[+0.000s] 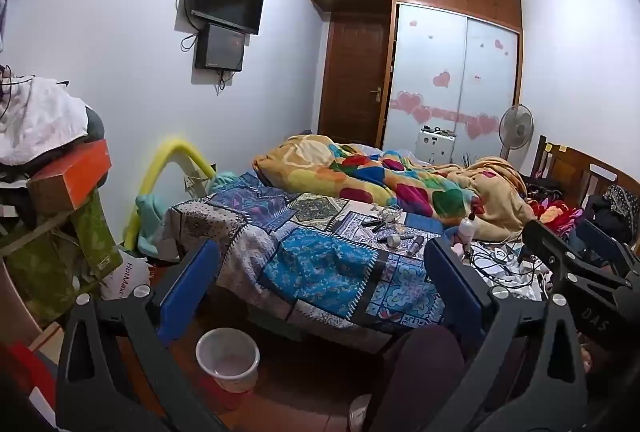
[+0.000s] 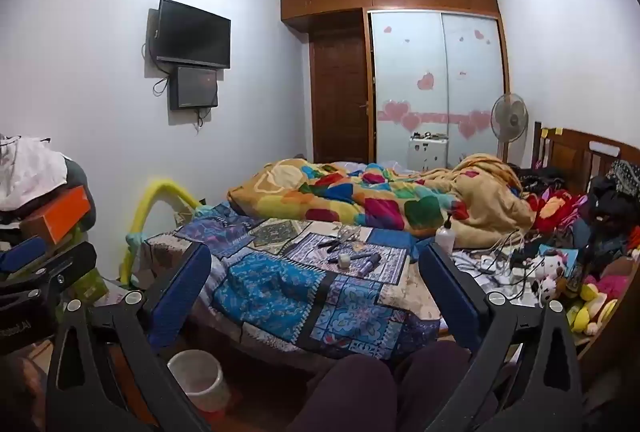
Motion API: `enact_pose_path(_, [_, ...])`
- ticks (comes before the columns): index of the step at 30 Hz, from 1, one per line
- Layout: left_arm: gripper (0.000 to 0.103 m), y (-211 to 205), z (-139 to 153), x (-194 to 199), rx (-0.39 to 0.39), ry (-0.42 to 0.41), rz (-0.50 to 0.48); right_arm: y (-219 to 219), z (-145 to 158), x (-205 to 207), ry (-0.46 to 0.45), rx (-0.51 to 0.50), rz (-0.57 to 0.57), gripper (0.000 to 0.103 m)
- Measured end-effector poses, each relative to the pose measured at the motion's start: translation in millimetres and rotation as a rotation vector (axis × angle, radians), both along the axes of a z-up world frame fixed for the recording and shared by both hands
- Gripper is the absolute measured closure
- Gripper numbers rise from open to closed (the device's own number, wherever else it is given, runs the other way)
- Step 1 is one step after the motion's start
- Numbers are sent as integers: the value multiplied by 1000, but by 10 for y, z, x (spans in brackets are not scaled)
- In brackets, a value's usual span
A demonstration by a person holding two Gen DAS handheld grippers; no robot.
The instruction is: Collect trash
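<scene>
White plastic, the bin point(image 1: 227, 362) stands on the floor at the foot of the bed point(image 1: 320, 256), low between the left gripper's point(image 1: 320, 296) fingers in that view, and it looks empty. The likely trash is the small clutter on the patchwork quilt point(image 2: 304, 284): a little roll or jar point(image 2: 344, 259), some dark tube-like things point(image 2: 370, 261) and, further back, a white bottle point(image 2: 445, 234) beside a tangle of cables point(image 2: 496, 264). Both the left gripper and the right gripper point(image 2: 316, 292) hover wide open with nothing between their blue fingers, well short of the quilt.

Risks from here, as I judge them: the pieces are small and lie on soft, wrinkled cloth, so a pinch may catch the quilt or push a piece away. The cables sit close to the bottle, and a reach there could snag them. The bin is light and could tip if knocked.

Which pieces are truly trash I cannot tell; they are too small and blurred. Dark trousered knees point(image 2: 360, 388) hide part of the floor, and the bin's base is cut off by gripper frames.
</scene>
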State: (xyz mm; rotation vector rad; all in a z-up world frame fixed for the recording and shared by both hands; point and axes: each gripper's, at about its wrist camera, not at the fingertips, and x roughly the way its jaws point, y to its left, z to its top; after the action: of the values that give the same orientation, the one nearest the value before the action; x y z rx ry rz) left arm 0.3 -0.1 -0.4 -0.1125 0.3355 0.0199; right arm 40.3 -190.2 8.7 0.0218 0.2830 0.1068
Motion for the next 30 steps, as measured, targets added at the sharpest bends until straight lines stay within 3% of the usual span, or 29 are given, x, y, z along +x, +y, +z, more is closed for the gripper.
enact_pose_path(7, [0, -13, 6, -8, 15, -11, 13, 22, -74, 21, 13, 1, -9, 0])
enact_pose_path(10, [0, -13, 4, -22, 20, -5, 14, 395, -228, -299, -2, -28, -21, 0])
enact_pose_path(13, [0, -55, -45, -2, 35, 5, 18, 119, -201, 6, 70, 27, 9, 0])
enact_pose_path(14, [0, -55, -52, 3, 37, 6, 19, 118, -204, 3, 34, 1, -6, 0])
enact_pose_path(30, [0, -44, -100, -4, 45, 15, 24, 85, -58, -19, 34, 1, 1, 0])
